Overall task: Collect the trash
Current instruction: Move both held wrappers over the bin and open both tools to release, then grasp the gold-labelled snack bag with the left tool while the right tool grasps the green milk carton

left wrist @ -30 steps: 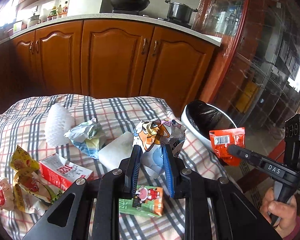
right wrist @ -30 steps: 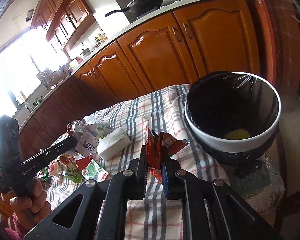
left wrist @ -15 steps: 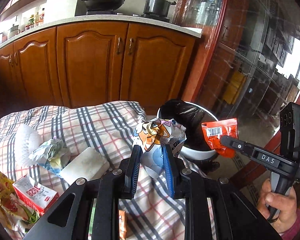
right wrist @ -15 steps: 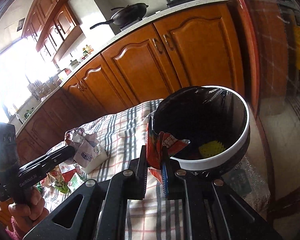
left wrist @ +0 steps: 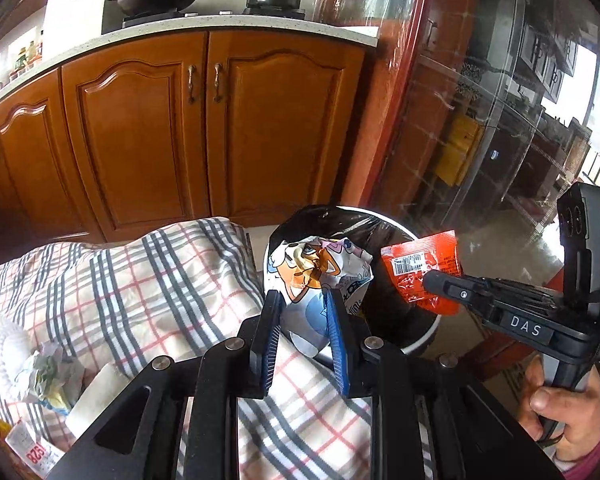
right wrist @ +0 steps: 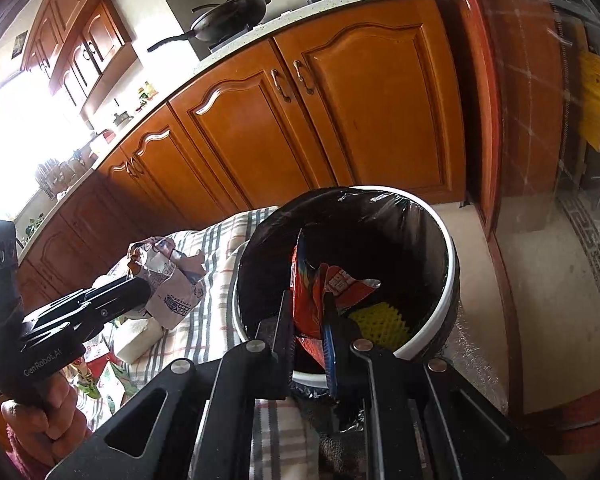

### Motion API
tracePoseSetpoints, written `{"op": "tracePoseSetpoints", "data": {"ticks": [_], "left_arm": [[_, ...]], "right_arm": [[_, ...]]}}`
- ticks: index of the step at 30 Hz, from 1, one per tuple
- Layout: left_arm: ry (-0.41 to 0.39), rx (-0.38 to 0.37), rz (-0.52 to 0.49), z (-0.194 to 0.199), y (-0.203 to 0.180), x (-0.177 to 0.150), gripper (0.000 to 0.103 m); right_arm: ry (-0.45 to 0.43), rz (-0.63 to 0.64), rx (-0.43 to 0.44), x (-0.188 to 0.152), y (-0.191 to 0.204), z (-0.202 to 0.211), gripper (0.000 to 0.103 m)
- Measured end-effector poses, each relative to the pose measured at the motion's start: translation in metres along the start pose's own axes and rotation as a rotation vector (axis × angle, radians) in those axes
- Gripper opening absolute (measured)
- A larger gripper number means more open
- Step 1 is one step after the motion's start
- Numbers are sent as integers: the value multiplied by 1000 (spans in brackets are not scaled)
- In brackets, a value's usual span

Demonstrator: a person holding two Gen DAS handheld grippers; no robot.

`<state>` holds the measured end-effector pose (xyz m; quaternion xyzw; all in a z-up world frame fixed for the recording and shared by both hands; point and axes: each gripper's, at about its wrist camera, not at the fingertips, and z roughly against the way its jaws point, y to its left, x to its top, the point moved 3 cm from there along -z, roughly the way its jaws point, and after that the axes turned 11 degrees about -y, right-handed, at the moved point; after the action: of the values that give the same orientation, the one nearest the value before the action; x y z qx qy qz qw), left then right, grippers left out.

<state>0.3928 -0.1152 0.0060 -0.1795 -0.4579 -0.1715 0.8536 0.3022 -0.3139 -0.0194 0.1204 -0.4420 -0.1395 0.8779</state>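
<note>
My left gripper is shut on a crumpled cartoon-printed wrapper, held at the near-left rim of the white trash bin with its black liner. My right gripper is shut on a red snack wrapper and hangs over the bin's mouth; a yellow foam net lies at the bottom. In the left wrist view the right gripper holds the red wrapper above the bin. In the right wrist view the left gripper carries the cartoon wrapper beside the bin.
More trash lies on the plaid cloth: a white foam net, a crumpled wrapper, a white block and a red-and-white carton. Wooden cabinets stand behind, a glass partition to the right.
Both grippers have carried their wrappers rightward off the table toward the bin. The red wrapper now hangs over the bin's opening, and the cartoon wrapper has reached its rim.
</note>
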Motion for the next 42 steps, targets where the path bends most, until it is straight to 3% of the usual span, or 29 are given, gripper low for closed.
{"op": "tracePoseSetpoints", "data": {"ticks": [20,23,27,35,36,41,42], "left_arm": [[110,-8,-15,-83,-22,11,24],[114,-8,-38,-87,-27,11,31],[93,11,-66,-77,-28,10,47],[47,19,29,-42,-7,-4,53],[40,29,46,-37,-3,-9,57],[-2,60,110,0,12,-34,59],[-10,66,120,8,14,-37,60]], "right_arm": [[81,23,-33,15,-22,-31,12],[83,14,-27,16,-24,-34,17],[82,-8,-32,16,-29,-35,34],[30,-52,-7,16,-29,-18,39],[20,-56,-2,14,-27,-15,42],[-36,-90,41,3,-15,3,61],[-48,-101,52,0,-12,7,68]]}}
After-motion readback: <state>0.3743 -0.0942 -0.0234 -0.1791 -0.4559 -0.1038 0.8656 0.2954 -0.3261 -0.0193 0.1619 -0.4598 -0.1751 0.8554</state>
